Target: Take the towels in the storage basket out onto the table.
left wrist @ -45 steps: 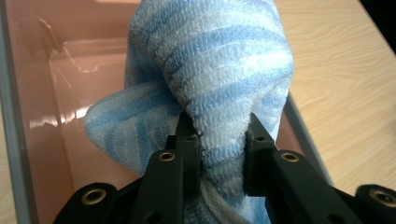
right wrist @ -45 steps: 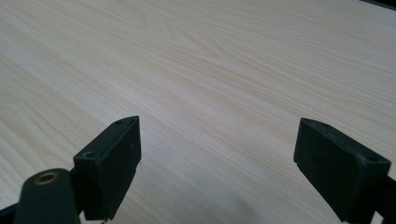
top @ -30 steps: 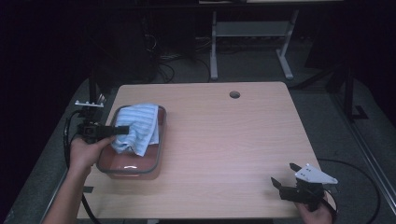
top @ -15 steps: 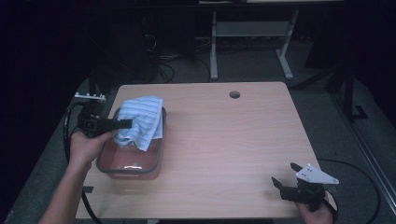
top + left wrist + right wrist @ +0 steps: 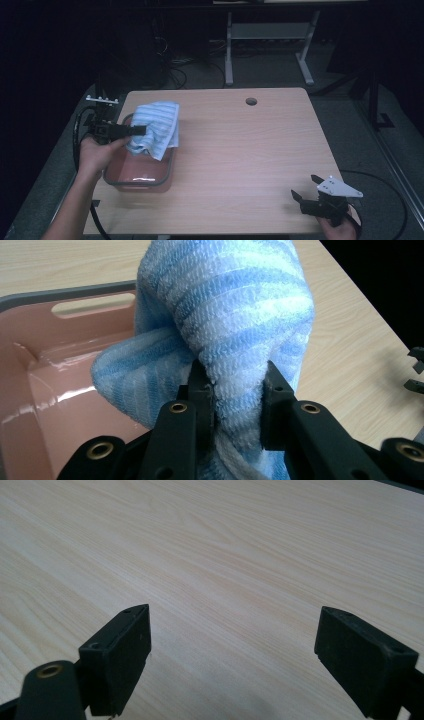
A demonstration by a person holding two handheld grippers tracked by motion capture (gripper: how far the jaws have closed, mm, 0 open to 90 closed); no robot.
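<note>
From above our side we look forward and down over the whole table (image 5: 240, 150), floor and desk legs beyond. Our left gripper view sits very close behind the blue striped towel (image 5: 225, 315), facing across the pink tub (image 5: 45, 385). Our right gripper view skims low over bare wood. All three share the tabletop.

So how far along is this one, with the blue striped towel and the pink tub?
Done: the left hand-held gripper is shut on a fold of the blue striped towel, which hangs bunched above the pink tub at the table's left side. In hand: carrying the towel over the tub. Left: setting it down somewhere; where it is headed I can't tell. The right hand-held gripper waits open near the table's front right corner.
</note>
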